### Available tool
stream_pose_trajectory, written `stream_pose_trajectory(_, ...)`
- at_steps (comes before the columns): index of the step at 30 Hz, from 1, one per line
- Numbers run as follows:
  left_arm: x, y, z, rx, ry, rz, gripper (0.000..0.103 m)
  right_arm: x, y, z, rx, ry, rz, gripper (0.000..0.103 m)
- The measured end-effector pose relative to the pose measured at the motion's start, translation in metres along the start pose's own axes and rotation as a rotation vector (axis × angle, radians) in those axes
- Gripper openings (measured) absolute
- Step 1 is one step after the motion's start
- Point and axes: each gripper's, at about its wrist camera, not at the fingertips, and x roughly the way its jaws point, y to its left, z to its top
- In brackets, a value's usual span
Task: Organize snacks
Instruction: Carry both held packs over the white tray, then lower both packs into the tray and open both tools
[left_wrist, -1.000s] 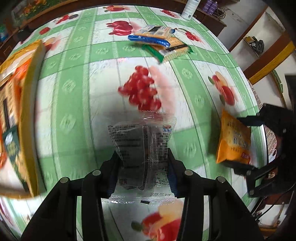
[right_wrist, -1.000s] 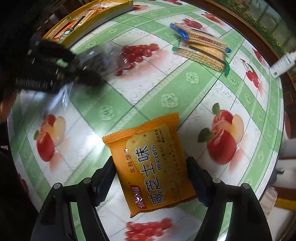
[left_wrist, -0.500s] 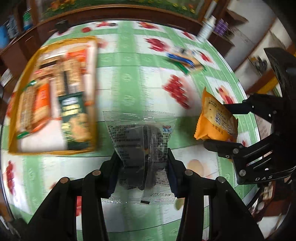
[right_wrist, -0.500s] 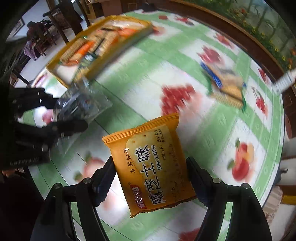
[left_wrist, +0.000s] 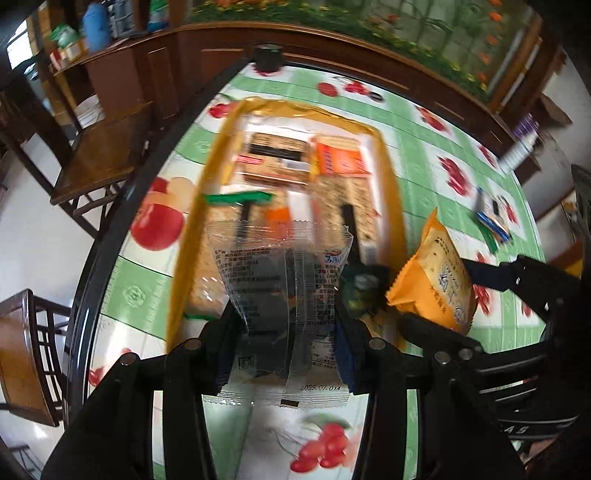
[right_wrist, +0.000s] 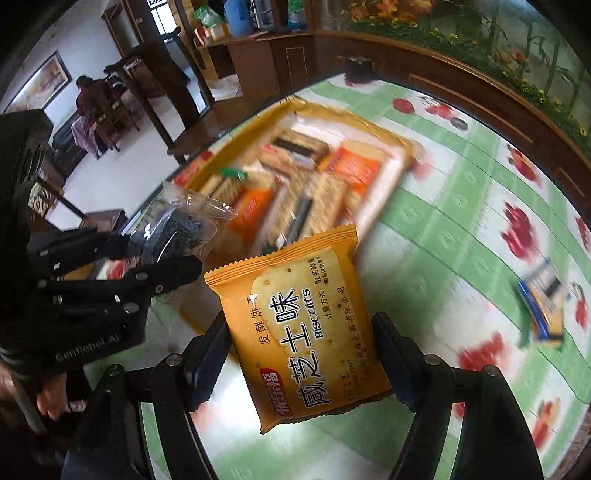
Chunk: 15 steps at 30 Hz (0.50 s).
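Observation:
My left gripper (left_wrist: 284, 347) is shut on a clear plastic snack packet (left_wrist: 280, 280) with dark contents, held over the near end of a yellow tray (left_wrist: 389, 192) packed with cracker packs. My right gripper (right_wrist: 299, 354) is shut on an orange biscuit packet (right_wrist: 303, 325), held up just right of the tray (right_wrist: 400, 155). In the left wrist view the orange packet (left_wrist: 436, 284) and the right gripper (left_wrist: 480, 302) sit close on the right. The right wrist view shows the left gripper (right_wrist: 147, 258) with the clear packet (right_wrist: 184, 225) at the left.
A small pile of blue and green biscuit packs (right_wrist: 543, 310) lies on the green fruit-print tablecloth (right_wrist: 461, 221) at the far right. Wooden chairs (left_wrist: 96, 162) stand off the table's left edge. A dark round object (left_wrist: 267, 57) sits at the far table edge.
Both grippers have swung with their packets from the open tablecloth toward the yellow tray, which now lies straight ahead. The biscuit pile has slid off to the right.

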Motion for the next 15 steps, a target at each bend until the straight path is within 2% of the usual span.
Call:
stream_pose_trajectory(5,0.008,0.019,0.006,-0.049,0.004,0.006,0.044,0.024,0.002,0.024,0.064,-0.018,0.012,0.077)
stream_pose_trajectory(15,0.022,0.024,0.007,-0.072,0.037,0.008,0.044,0.049,-0.015,0.034,0.204,-0.034,0.063,0.078)
